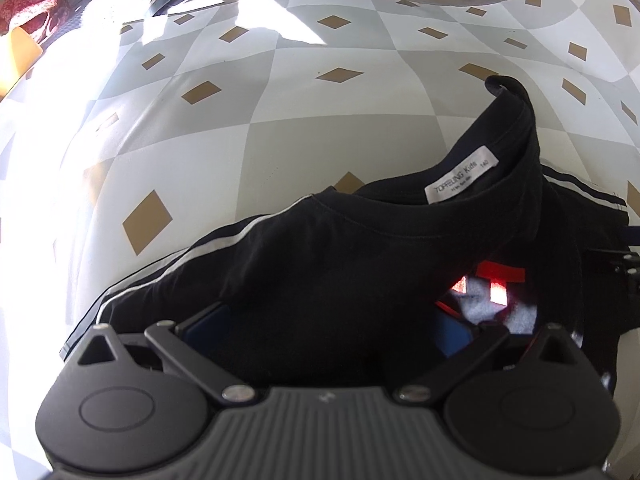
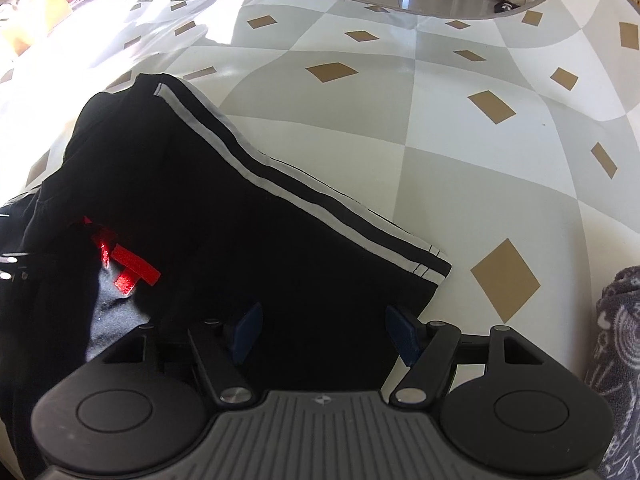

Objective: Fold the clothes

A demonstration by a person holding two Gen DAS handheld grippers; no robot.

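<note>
Left wrist view: I'm hovering my left gripper (image 1: pixel 328 320), jaws spread, over a limp black kids' T-shirt (image 1: pixel 320 248); right gripper (image 2: pixel 324 328) likewise spread. Grab striped sleeve hem (image 2: pixel 432 268) at 2 o'clock.

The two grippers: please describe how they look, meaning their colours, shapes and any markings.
Both look alike. The left gripper has a grey ribbed body, two round black discs with an embossed ring, black link bars on silver pivot screws, and blue finger pads. The right gripper is the same, with a small emblem on the ribbed part and textured blue pads. No cables are visible.
</note>
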